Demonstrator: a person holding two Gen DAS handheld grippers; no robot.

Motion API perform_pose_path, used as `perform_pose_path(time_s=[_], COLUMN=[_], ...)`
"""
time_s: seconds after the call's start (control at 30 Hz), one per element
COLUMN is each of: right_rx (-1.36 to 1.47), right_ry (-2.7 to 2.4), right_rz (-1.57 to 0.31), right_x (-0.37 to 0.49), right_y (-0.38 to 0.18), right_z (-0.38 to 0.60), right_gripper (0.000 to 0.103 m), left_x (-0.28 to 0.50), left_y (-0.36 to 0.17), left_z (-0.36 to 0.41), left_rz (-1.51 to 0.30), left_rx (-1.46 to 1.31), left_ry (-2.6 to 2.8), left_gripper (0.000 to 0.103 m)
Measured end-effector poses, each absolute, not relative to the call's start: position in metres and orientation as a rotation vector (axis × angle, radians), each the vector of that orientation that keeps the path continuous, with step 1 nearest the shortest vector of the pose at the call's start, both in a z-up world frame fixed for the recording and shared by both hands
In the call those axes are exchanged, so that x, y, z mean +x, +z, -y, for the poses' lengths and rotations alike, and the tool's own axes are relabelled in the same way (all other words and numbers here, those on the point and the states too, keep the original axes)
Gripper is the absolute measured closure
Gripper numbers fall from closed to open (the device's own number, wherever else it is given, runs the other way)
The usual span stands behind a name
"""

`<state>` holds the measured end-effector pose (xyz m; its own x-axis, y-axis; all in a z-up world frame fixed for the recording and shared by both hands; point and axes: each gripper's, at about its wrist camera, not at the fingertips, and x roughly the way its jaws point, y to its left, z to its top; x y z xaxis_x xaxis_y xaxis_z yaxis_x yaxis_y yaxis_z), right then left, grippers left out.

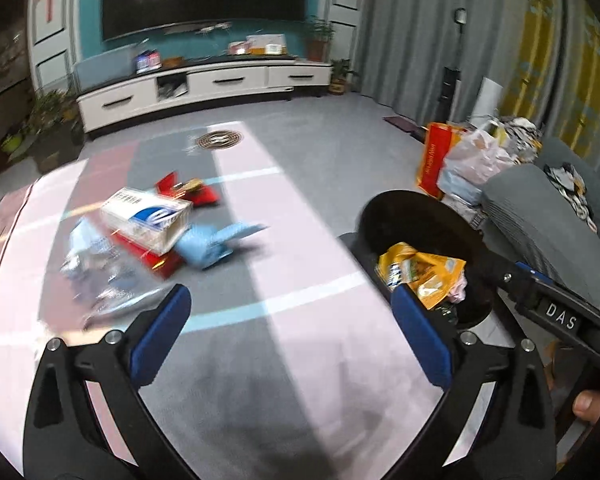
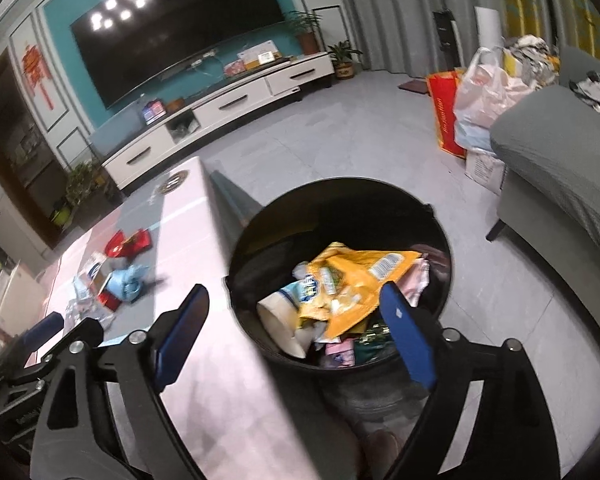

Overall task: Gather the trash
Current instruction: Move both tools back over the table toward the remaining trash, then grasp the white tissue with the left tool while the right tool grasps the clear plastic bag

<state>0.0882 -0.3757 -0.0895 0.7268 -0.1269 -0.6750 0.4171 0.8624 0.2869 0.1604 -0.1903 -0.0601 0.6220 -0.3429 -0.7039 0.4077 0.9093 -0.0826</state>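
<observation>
A black round trash bin stands on the floor beside the table; it holds a yellow snack bag, a paper cup and other wrappers. The bin also shows in the left wrist view. My right gripper is open and empty above the bin's near rim. My left gripper is open and empty above the table. Trash lies on the table ahead-left: a white-blue box, a red flat packet, a blue crumpled wrapper, clear plastic wrap and red packets.
The table has a pink and grey cover. A grey sofa and full bags stand right of the bin. A TV cabinet lines the far wall. The right gripper's body crosses the left wrist view.
</observation>
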Motion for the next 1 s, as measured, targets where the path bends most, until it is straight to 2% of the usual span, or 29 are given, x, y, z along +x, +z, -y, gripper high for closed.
perform_pose_path(time_s=[0.13, 0.43, 0.7, 0.83, 1.0], right_rx=[0.393, 0.292, 0.256, 0.267, 0.274], right_ry=[-0.280, -0.155, -0.137, -0.133, -0.077], right_rz=[-0.712, -0.741, -0.791, -0.801, -0.814], right_x=[0.100, 0.134, 0.159, 0.167, 0.177], right_y=[-0.090, -0.092, -0.105, -0.108, -0.113], right_z=[0.350, 0.280, 0.251, 0.247, 0.229], right_gripper=[0.011, 0.011, 0.011, 0.011, 0.011], left_x=[0.159, 0.176, 0.199, 0.198, 0.200], left_y=[-0.059, -0.058, -0.095, -0.098, -0.105], left_z=[0.153, 0.039, -0.087, -0.093, -0.063], left_rz=[-0.809, -0.820, -0.917, -0.906, -0.910], left_rx=[0.051, -0.035, -0.376, -0.344, -0.250], left_ry=[-0.381, -0.224, -0.070, -0.056, -0.110], left_gripper=[0.003, 0.003, 0.003, 0.003, 0.003])
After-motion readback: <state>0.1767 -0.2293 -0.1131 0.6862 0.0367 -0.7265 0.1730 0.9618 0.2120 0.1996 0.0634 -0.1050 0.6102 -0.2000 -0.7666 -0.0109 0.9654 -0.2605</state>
